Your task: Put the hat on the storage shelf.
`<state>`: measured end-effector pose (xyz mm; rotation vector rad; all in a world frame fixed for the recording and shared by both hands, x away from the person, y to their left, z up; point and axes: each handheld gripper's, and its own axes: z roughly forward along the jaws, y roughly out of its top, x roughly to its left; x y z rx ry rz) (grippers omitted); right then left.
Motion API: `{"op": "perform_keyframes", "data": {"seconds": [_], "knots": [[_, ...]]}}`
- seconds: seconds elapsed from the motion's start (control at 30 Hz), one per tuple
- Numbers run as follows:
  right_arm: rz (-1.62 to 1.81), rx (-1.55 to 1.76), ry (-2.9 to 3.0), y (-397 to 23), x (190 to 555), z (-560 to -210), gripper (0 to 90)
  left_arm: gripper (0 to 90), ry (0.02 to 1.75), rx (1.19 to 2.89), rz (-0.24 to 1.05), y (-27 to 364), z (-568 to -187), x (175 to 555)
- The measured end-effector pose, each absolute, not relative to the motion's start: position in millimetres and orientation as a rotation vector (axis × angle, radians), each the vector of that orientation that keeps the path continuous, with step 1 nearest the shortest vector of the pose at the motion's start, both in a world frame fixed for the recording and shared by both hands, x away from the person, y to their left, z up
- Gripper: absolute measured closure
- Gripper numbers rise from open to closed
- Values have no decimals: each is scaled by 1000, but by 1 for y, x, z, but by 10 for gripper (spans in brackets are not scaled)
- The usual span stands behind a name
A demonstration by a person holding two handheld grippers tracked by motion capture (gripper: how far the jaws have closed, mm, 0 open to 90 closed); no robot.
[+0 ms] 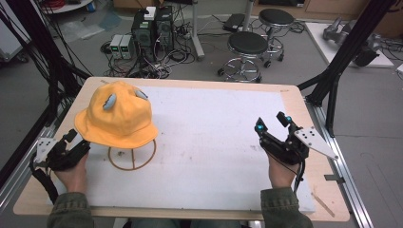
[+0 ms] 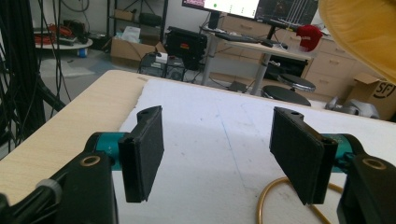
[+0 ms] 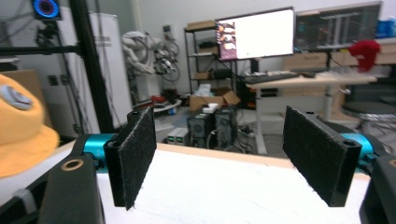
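Note:
A yellow bucket hat (image 1: 116, 116) with two grey ear patches sits on a brown wire stand (image 1: 132, 159) at the left of the white mat (image 1: 214, 142). My left gripper (image 1: 78, 141) is held just left of the stand's base, below the hat's brim. It is open with nothing between its jaws. In the left gripper view the left gripper (image 2: 218, 135) frames bare mat, with the stand's ring (image 2: 265, 196) by one jaw and the brim (image 2: 359, 32) above. My right gripper (image 1: 272, 122) hovers open and empty near the mat's right side. The right gripper view has the right gripper (image 3: 224, 140) and the hat (image 3: 18, 126) far off.
The mat covers most of a wooden table (image 1: 294, 95). Black frame posts (image 1: 335, 71) stand at its right and left edges. On the floor beyond the far edge are two round stools (image 1: 247, 45) and computer towers (image 1: 152, 28) with cables.

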<state>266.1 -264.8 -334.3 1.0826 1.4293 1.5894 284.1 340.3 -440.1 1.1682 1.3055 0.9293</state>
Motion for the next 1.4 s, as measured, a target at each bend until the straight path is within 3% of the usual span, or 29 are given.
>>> {"op": "perform_keyframes", "data": {"seconds": [0.47, 0.8, 1.4], "knots": [[1460, 1243, 1349, -300, 264, -368, 247, 353, 1305, 1167, 928, 340, -440, 284], [1313, 1335, 1366, -301, 259, -402, 226, 353, 1298, 1166, 912, 337, -440, 285], [1330, 1292, 1316, -297, 254, -408, 214, 352, 1290, 1183, 913, 335, -440, 278]]}}
